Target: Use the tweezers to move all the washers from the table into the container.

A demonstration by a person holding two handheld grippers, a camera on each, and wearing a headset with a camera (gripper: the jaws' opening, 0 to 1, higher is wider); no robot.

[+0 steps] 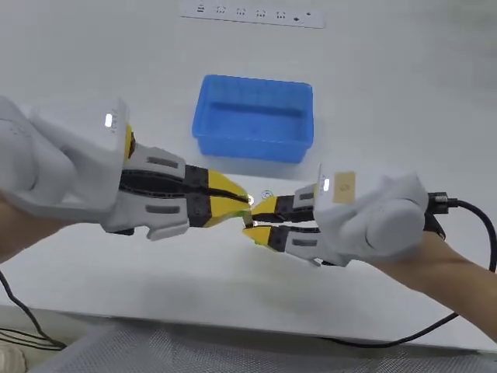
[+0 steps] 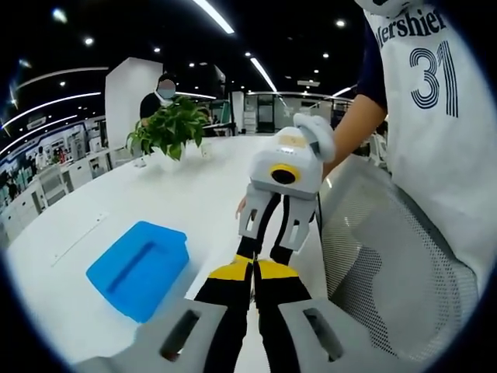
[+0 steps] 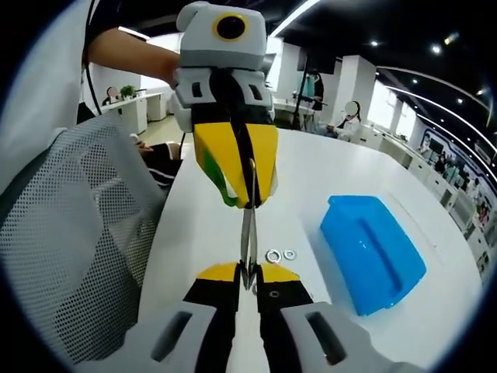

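The left claw point(image 2: 252, 270) is clenched on one end of the tweezers point(image 3: 249, 233), and the right claw point(image 3: 249, 273) is clenched on the other end. The tweezers are held between the two claws, just above the tabletop point(image 1: 388, 93). Two washers point(image 3: 273, 255) are seen lying on the tabletop just beside the tweezers. The blue container point(image 1: 255, 116) is set near them, and nothing can be seen in it. So the job is judged to be only at its start: no washer is picked up yet, and all are left to be moved. The claws are pointed at each other, tip to tip, in front of the container. Both are held low and nearly flat, one from each side.
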